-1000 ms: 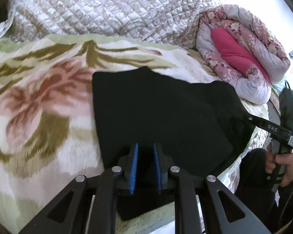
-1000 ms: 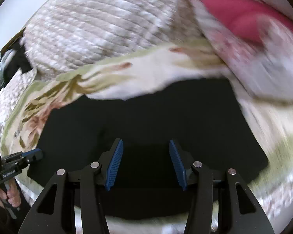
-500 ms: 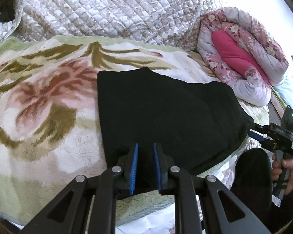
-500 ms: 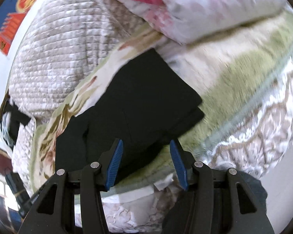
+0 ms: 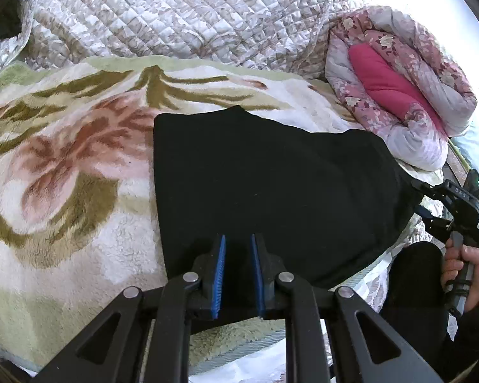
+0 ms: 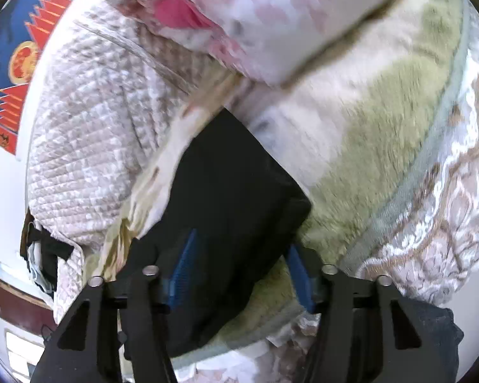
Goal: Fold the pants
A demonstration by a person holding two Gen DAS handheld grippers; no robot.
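Observation:
The black pants (image 5: 271, 178) lie folded into a flat rectangle on the floral fleece blanket (image 5: 67, 172). My left gripper (image 5: 238, 250) hovers over their near edge with the jaws a narrow gap apart, and I cannot tell whether they pinch cloth. My right gripper (image 6: 239, 249) is open and empty, close to the right end of the pants (image 6: 226, 191). It also shows in the left wrist view (image 5: 431, 204), held in a hand off the bed's right edge.
A quilted beige cover (image 5: 182, 16) is heaped at the back of the bed. A rolled pink floral duvet (image 5: 399, 86) lies at the back right. The bed's front edge (image 5: 239, 351) runs just below the pants.
My right gripper has drawn back off the pants to the right and tilted, staying open. My left gripper has held its narrow gap over the near edge with little movement.

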